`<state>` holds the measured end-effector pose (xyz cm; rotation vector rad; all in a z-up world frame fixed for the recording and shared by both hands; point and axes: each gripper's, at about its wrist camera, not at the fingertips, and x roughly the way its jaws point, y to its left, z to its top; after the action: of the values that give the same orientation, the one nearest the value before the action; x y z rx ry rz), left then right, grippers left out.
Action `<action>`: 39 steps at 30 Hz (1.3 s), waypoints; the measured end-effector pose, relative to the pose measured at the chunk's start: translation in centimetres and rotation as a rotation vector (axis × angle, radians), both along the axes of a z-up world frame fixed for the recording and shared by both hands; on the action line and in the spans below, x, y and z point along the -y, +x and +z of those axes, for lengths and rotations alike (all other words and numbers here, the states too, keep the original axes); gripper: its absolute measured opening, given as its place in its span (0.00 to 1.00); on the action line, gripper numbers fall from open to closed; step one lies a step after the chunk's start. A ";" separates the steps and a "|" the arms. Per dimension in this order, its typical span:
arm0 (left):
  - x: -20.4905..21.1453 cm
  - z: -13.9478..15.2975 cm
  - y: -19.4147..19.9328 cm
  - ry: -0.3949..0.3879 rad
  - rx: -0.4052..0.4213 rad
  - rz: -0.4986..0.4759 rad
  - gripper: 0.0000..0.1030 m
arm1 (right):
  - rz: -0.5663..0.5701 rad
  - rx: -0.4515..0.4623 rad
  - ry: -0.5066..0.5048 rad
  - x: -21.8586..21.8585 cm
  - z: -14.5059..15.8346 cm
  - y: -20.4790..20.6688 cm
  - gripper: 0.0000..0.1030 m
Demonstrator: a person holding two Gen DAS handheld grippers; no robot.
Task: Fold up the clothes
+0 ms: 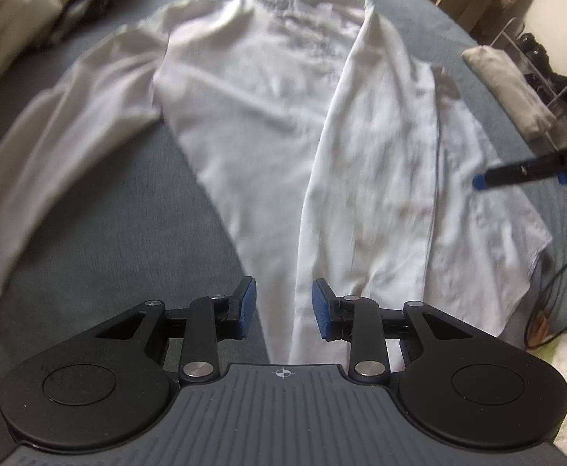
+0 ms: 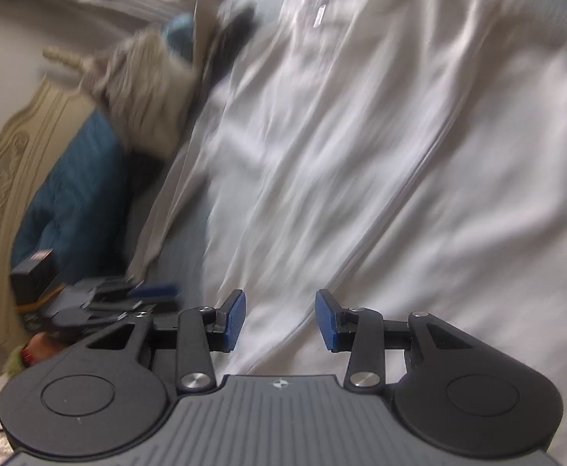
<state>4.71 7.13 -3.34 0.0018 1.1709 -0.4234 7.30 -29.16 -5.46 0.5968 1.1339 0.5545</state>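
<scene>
A: Start at the left claw [image 1: 283, 308]. What has it got?

B: Nothing. Its blue pads stand apart over the near end of the white shirt [image 1: 283, 124], with no cloth pinched between them. The right claw [image 2: 279, 320] is the same: partly open, empty, hanging above the shirt's right half.

A: And the shirt itself?

B: Spread lengthwise on the grey bed [image 1: 101, 240], collar at the far end. The right side looks already folded in, making a long strip [image 1: 364, 178] down the body. The left sleeve [image 1: 62, 132] lies stretched out to the left on the bed.

A: So the step in hand?

B: I'd judge the left side comes next. Take the sleeve and the left edge at two points, one far, one near, lift both evenly, and lay them over the middle so the edges run straight. Pinch only the top layer, or the finished fold drags.

A: Anything unclear?

B: Both views are smeared. The print near the collar is unreadable, the nearest hem hides under the left claw, and the pale bundles [image 1: 7, 15] at the far left could be clothes or bedding; I can't tell.
</scene>
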 end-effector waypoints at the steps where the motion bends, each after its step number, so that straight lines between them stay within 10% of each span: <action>1: 0.7 0.7 1.1 -0.001 0.021 -0.011 0.31 | -0.047 0.047 -0.051 1.5 0.6 0.6 0.41; 9: 9.8 4.9 14.0 -0.123 0.149 -0.037 0.38 | -0.175 0.324 -0.509 6.7 1.0 5.1 0.40; 16: 20.2 3.8 25.5 -0.140 0.193 -0.023 0.44 | -0.053 0.458 -0.673 4.6 -0.9 7.4 0.39; 29: 28.7 -3.4 34.5 -0.016 -0.029 0.050 0.43 | 0.043 0.493 -0.658 4.7 -3.1 8.9 0.36; 35: 27.4 -3.7 34.2 -0.060 0.023 0.089 0.08 | 0.020 0.475 -0.638 5.4 -4.1 8.7 0.03; 39: 25.2 -2.8 33.3 -0.148 0.110 0.125 0.03 | -0.037 0.466 -0.616 5.9 -4.3 8.1 0.01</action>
<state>37.98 -18.07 -6.12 -0.1734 1.0236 -0.3937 15.39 -35.08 -9.74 -0.0494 0.7847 0.2641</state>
